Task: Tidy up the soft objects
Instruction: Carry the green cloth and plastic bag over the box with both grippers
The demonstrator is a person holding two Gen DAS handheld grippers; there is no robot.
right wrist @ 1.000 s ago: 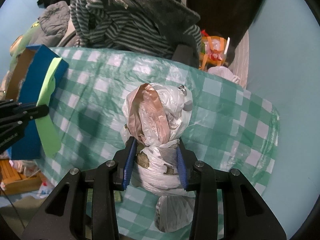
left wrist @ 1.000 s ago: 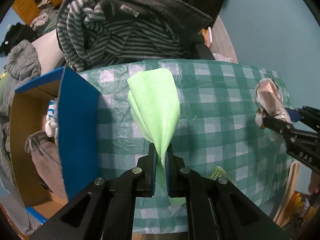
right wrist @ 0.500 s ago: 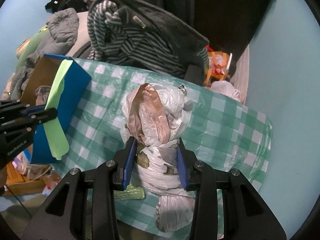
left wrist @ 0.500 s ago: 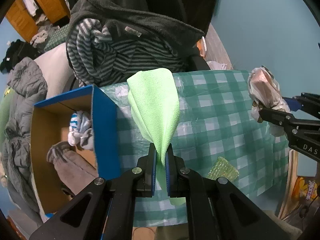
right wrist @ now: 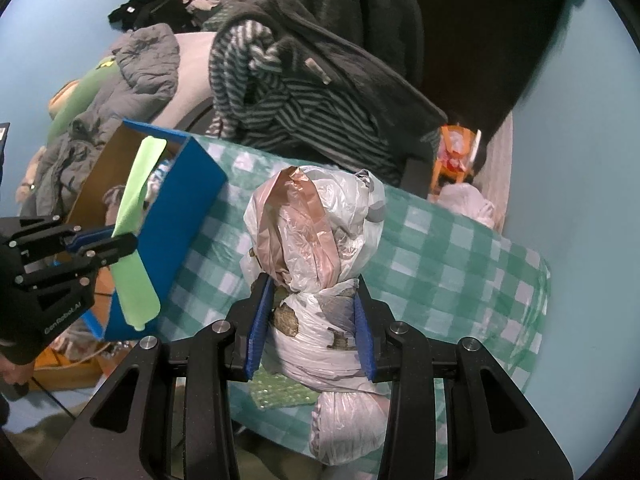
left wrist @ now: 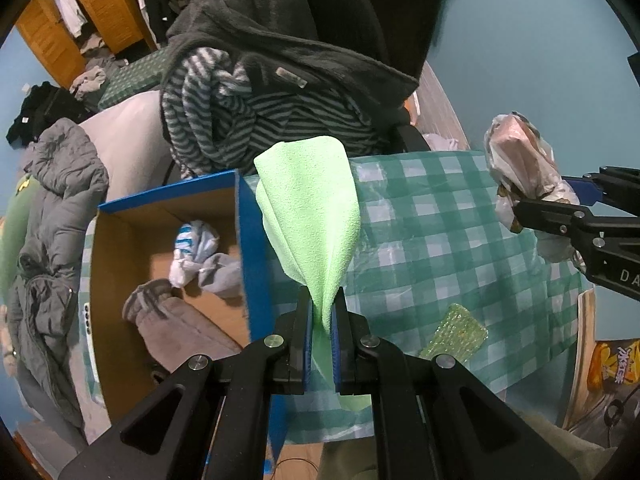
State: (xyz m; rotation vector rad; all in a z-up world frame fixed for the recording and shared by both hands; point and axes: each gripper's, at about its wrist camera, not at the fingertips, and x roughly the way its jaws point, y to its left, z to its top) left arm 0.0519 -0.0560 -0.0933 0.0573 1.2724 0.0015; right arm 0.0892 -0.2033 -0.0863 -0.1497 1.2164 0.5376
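Left gripper (left wrist: 322,312) pinching light green cloth (left wrist: 310,216), jaws squeezed tight on it, cloth hanging in air by blue cardboard box (left wrist: 252,248) at left edge of table. Right gripper (right wrist: 312,316) clamped round bundle of plastic bags (right wrist: 316,240), held up over checked tablecloth (right wrist: 440,248). Socks and grey clothes lie inside box. Green bubble-wrap piece (left wrist: 456,334) lies flat near front edge.

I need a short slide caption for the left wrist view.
Left gripper shut on a green cloth beside the blue cardboard box above the checked tablecloth.
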